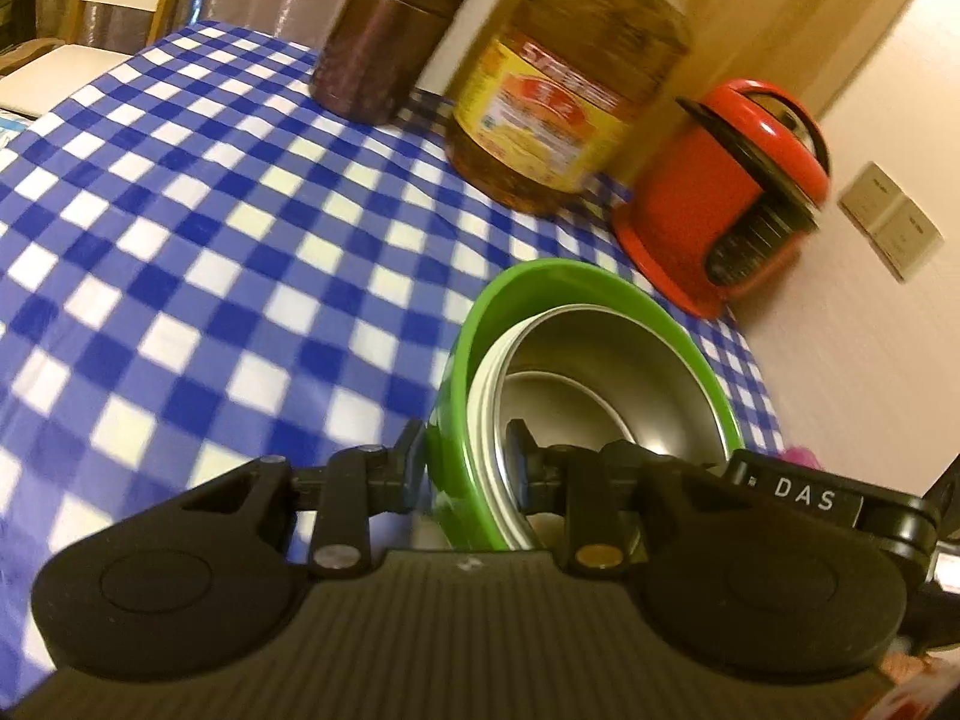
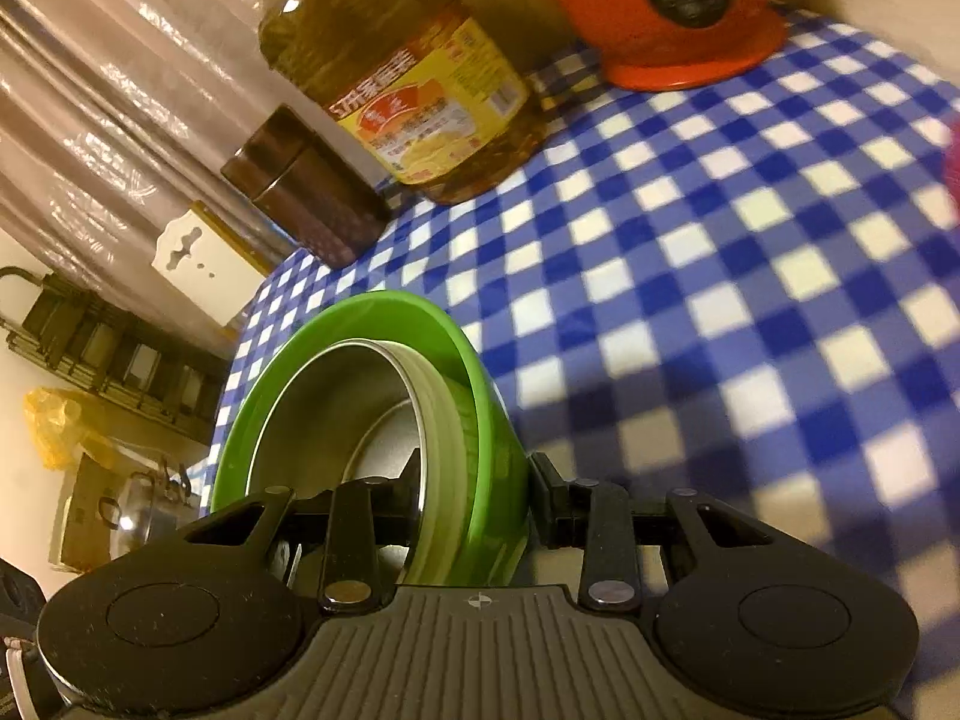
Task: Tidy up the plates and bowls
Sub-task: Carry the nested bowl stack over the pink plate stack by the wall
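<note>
A green bowl (image 1: pixel 480 324) with a steel bowl (image 1: pixel 606 360) nested inside it is held above the blue checked tablecloth (image 1: pixel 180 240). My left gripper (image 1: pixel 465 462) is shut on the stacked rims at one side, one finger outside the green wall and one inside the steel bowl. My right gripper (image 2: pixel 474 480) is shut on the opposite side of the same green bowl (image 2: pixel 384 312) and steel bowl (image 2: pixel 348 402). The bowls' undersides are hidden.
At the far edge of the table stand a brown canister (image 1: pixel 384 42), a large yellow oil bottle (image 1: pixel 564 84) and a red kettle (image 1: pixel 720 192). A wall with a socket plate (image 1: pixel 888 222) lies to the right. A chair back (image 2: pixel 204 258) stands beyond the table.
</note>
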